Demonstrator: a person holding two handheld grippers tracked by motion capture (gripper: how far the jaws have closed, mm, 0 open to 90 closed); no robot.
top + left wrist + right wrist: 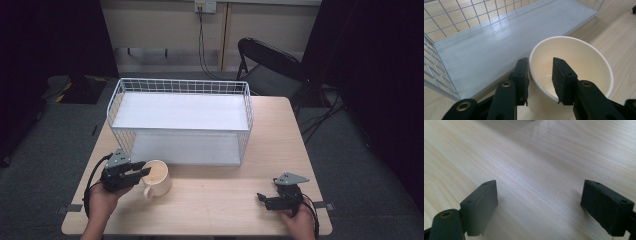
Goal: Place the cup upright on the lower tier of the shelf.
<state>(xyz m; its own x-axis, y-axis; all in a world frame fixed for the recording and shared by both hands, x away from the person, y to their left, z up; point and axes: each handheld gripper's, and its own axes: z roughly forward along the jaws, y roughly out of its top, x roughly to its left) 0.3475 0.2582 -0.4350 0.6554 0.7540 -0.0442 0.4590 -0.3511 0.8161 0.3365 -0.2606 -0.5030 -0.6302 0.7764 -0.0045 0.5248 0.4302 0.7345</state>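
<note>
Cream ceramic, glossy and plain: the mug [157, 178] carries no brand, label or writing that I can read. It stands on my pale wooden table [220, 200] at about eight o'clock from the table's middle, just in front of the white wire shelf rack [181, 120], its handle turned toward me.

My left gripper [141, 171] straddles the mug's rim at its nine o'clock side, one jaw outside the wall and one inside the bowl. In the left gripper view the mug [574, 75] wall sits between the two jaws, the outer one touching it, while a little gap shows beside the inner one, so I cannot tell if the clamp is complete. The rack's lower shelf [499, 47] lies just beyond, at eleven o'clock from the jaws, its edge near the mug.

My right gripper [266, 199] rests low at the table's five o'clock corner, near the front edge, jaws spread wide apart with bare wood [536, 170] between them. Open tabletop runs between the two grippers.
</note>
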